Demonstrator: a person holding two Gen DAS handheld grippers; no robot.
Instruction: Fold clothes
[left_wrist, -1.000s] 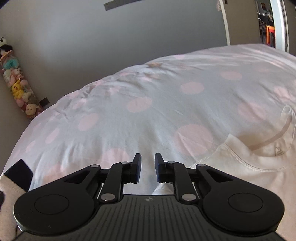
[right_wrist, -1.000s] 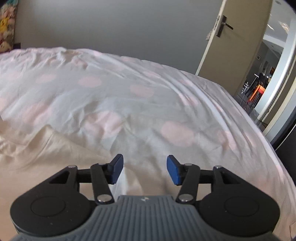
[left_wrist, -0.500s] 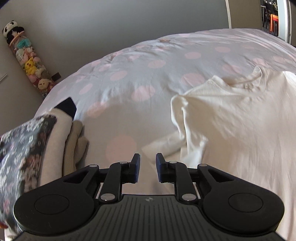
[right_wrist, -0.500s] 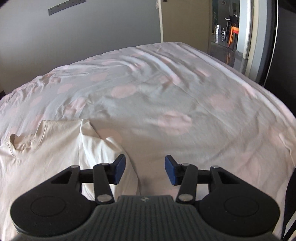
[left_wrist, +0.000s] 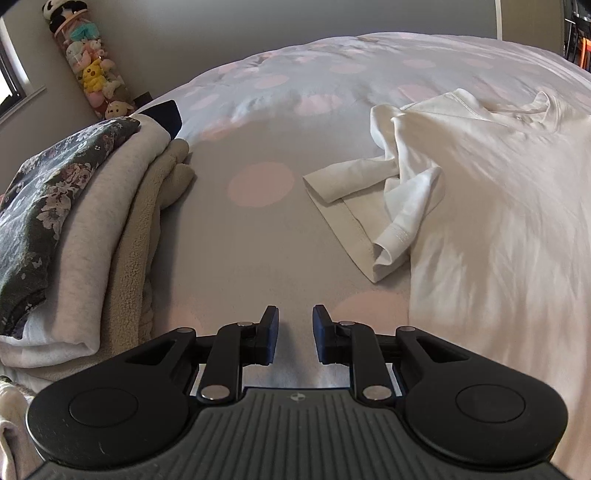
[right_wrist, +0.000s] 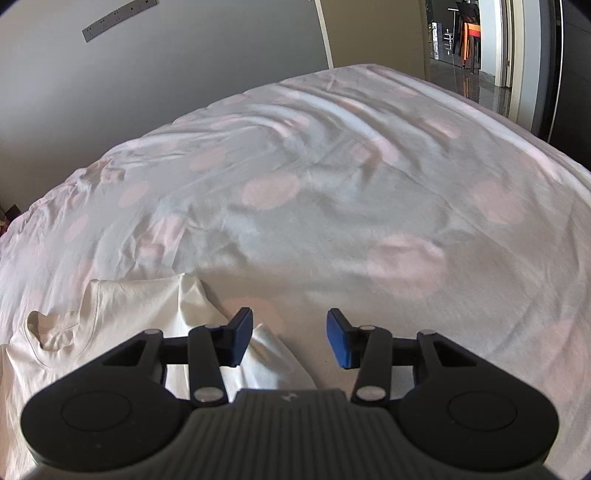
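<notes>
White cotton T-shirt (left_wrist: 491, 192) is spread on the spotted bed (left_wrist: 258, 229), sleeve crumpled. Left claw (left_wrist: 295, 334), narrowly parted, and right claw (right_wrist: 290, 338), half-open, are empty; sleeves probably need grasping next.

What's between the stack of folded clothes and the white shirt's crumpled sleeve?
Nothing: in the left wrist view, only bare pink-dotted bed cover lies between the folded stack and the white shirt's sleeve.
</notes>
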